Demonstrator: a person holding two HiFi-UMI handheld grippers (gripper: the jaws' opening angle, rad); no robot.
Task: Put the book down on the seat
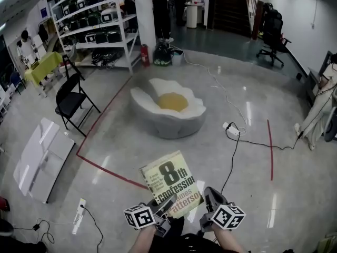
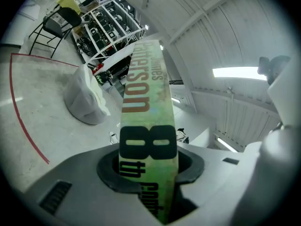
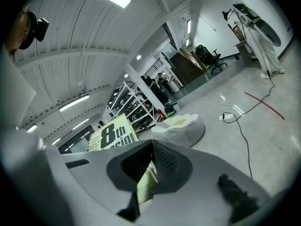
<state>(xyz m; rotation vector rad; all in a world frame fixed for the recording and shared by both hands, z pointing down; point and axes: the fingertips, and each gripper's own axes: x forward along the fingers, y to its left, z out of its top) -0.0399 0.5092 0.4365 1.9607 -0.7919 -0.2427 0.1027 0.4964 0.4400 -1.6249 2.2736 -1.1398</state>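
The head view looks steeply down from above onto the floor, the egg-shaped seat lying ahead. Each gripper view sits close behind its own jaws, looking outward, tilted, right against the book. All three share book, seat and shelving rack.

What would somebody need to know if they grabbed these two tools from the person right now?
Left hand-held gripper: shut on the pale green paperback book, near its spine.
Right hand-held gripper: shut on an edge of the same book.
Book: held in the air above the shiny grey floor, cover up.
Seat: likely the white fried-egg-shaped cushion with the yellow centre, ahead on the floor, apart from the book.
Done: book lifted.
Left: carry it forward, lay it on the seat, release.
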